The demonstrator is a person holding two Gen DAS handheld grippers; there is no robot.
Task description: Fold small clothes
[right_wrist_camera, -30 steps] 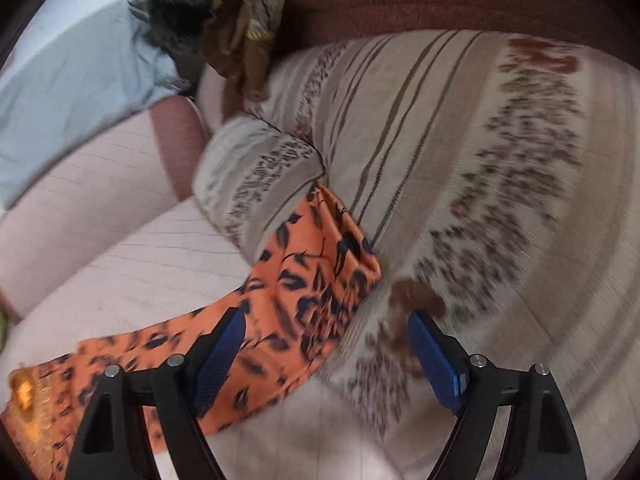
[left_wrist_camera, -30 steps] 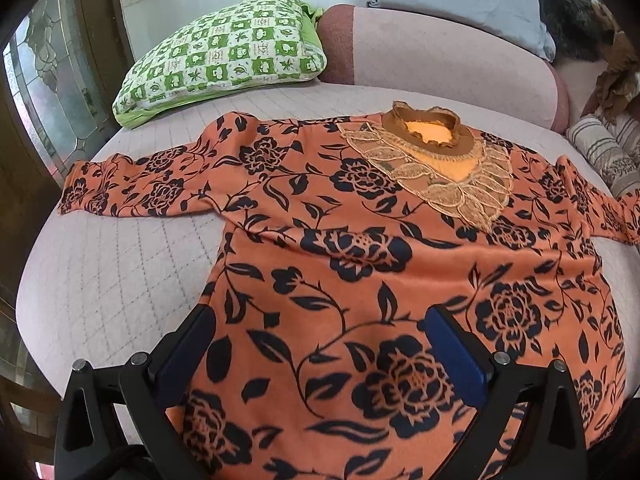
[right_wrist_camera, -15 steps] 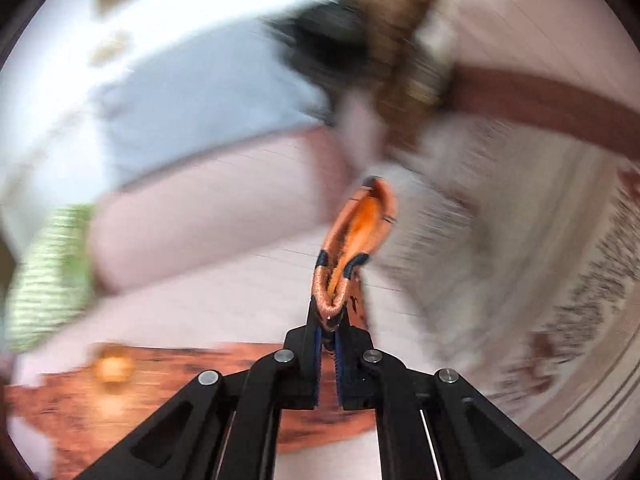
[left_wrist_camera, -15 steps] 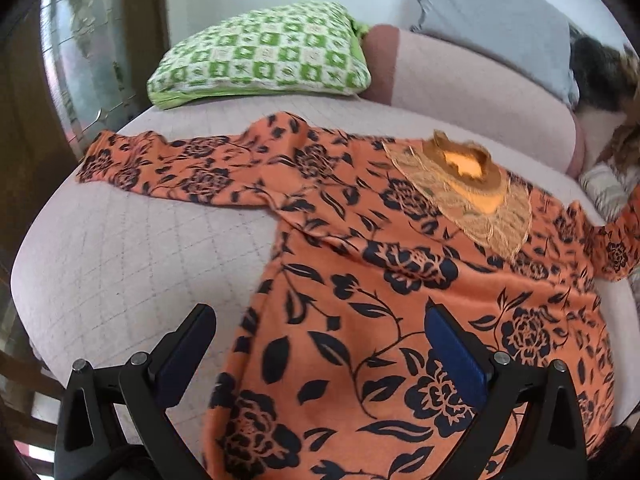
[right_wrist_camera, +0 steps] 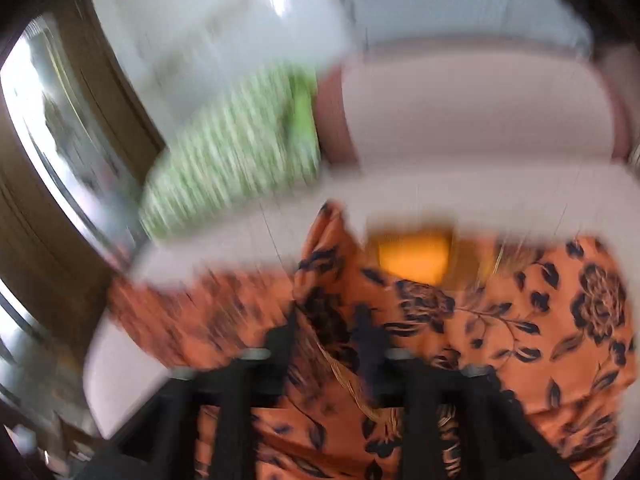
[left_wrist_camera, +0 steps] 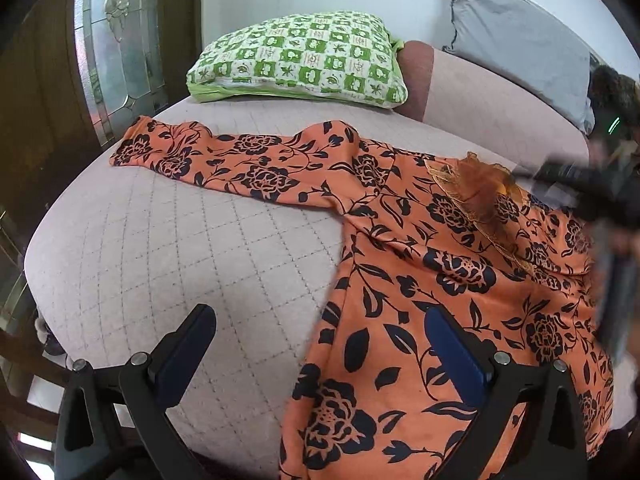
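- Left wrist view: the orange floral top (left_wrist_camera: 440,280) lies spread on the quilted bed (left_wrist_camera: 180,260), one sleeve (left_wrist_camera: 224,160) stretched flat toward the green checked pillow (left_wrist_camera: 304,60) at the head of the bed.
- The left hand-held gripper (left_wrist_camera: 320,352) hangs over the near edge with its blue pads wide apart and released; one pad is above bare mattress, the other above the top's lower body.
- A grey cushion (left_wrist_camera: 520,40) leans on the wall behind.
- A dark blur at the right edge is the right hand-held gripper (left_wrist_camera: 592,184), near the collar (left_wrist_camera: 484,176).
- Right wrist view: heavily motion-blurred. The right hand-held gripper (right_wrist_camera: 328,344) has its fingers close together with a fold of the orange top (right_wrist_camera: 328,272) rising between them; whether it is clenched on the cloth I cannot tell.
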